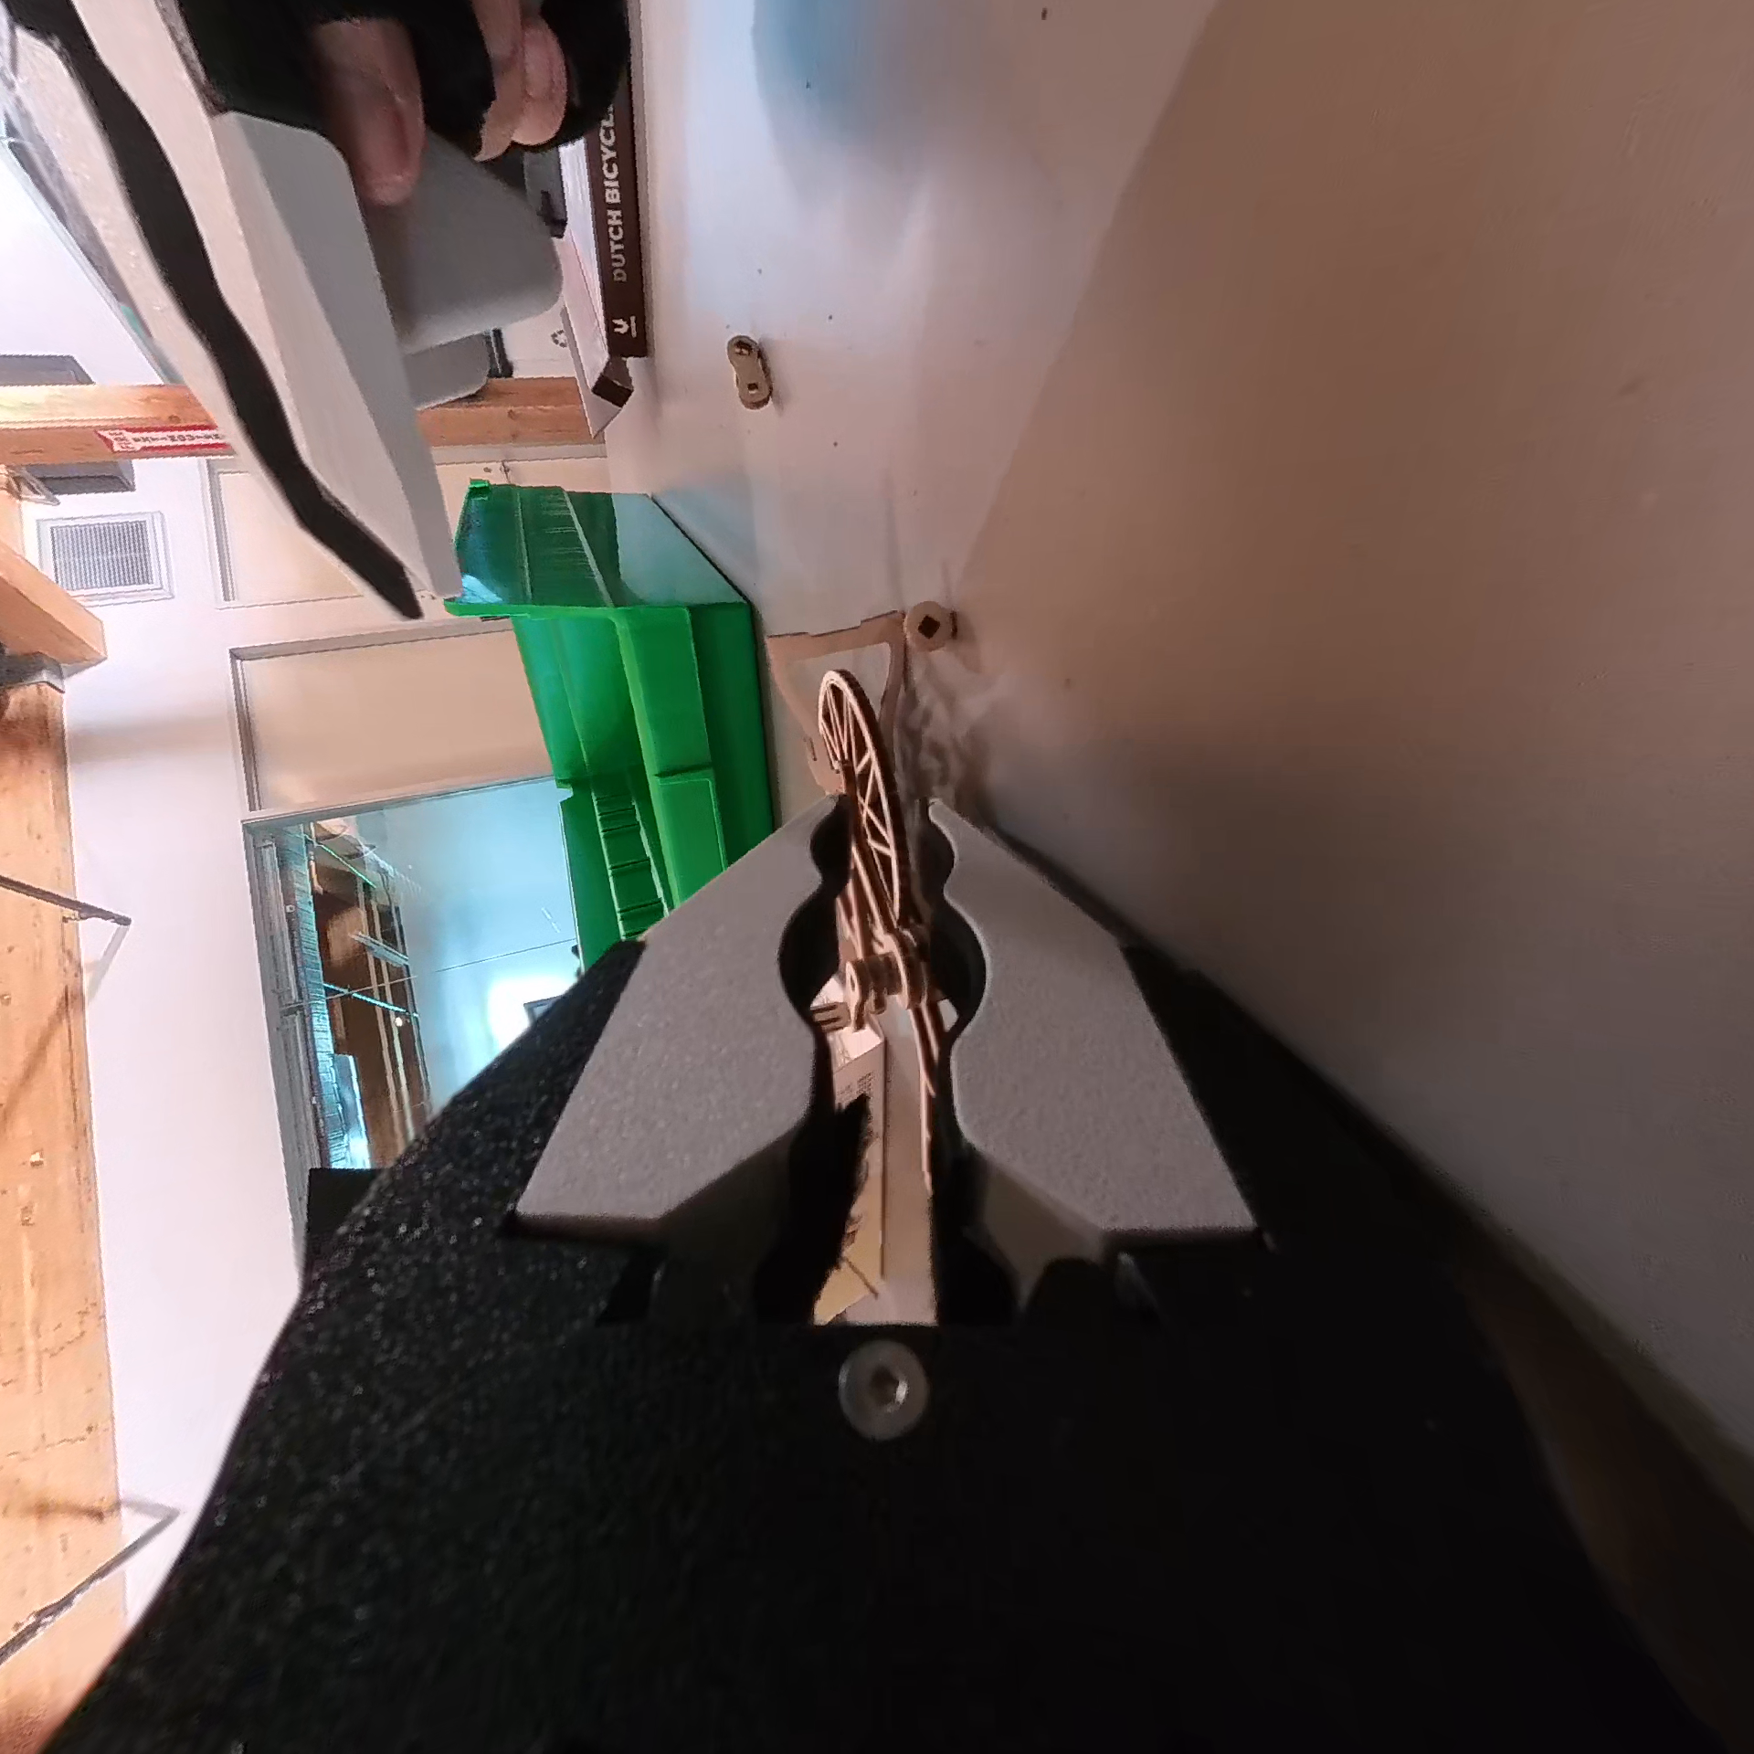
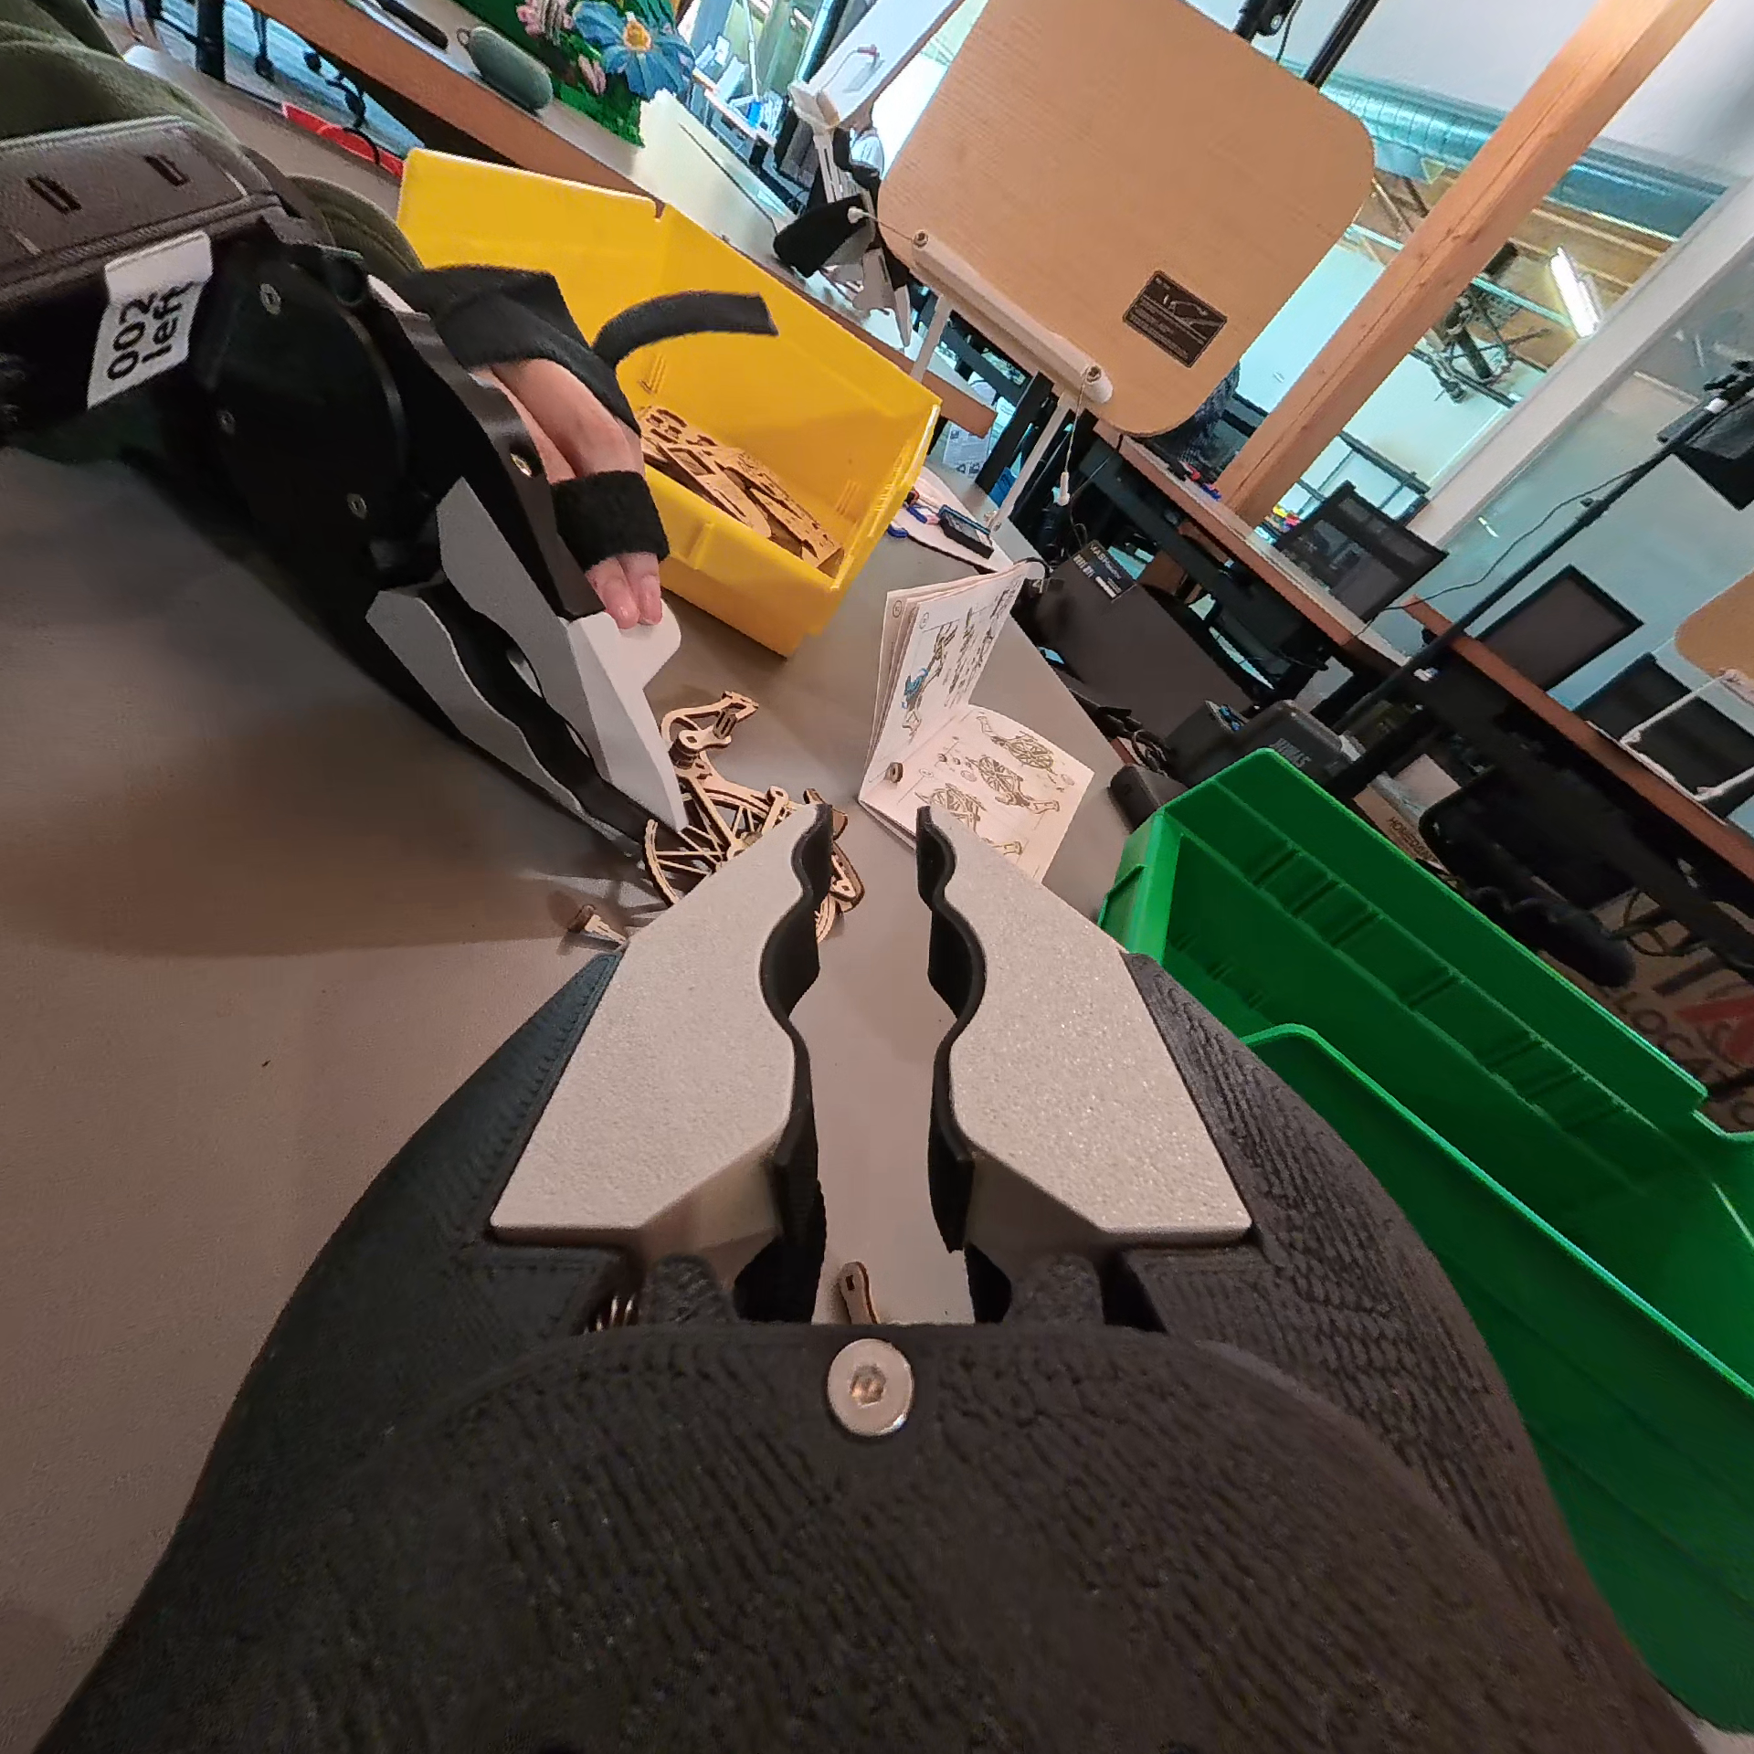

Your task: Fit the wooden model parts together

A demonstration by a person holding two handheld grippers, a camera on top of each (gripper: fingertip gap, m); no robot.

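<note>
My left gripper (image 1: 885, 807) is shut on the spoked wheel (image 1: 868, 788) of a pale wooden bicycle model, which stands edge-on against the grey table. The model's frame (image 1: 835, 645) sticks out past the fingertips. In the right wrist view the left gripper (image 2: 645, 821) presses down onto the model (image 2: 731, 816) on the table. My right gripper (image 2: 873, 821) is open and empty, its tips just right of the model and low over the table. A small wooden part (image 2: 859, 1291) lies on the table under its fingers.
A yellow bin (image 2: 759, 285) holding wooden parts stands behind the model. An open instruction booklet (image 2: 968, 740) lies ahead. Green bins (image 2: 1376, 949) stand at the right. Loose small parts lie on the table: a wedge (image 2: 593, 923), a disc (image 1: 928, 626) and a link (image 1: 750, 372). The grippers' ends are close to 10 cm from one another.
</note>
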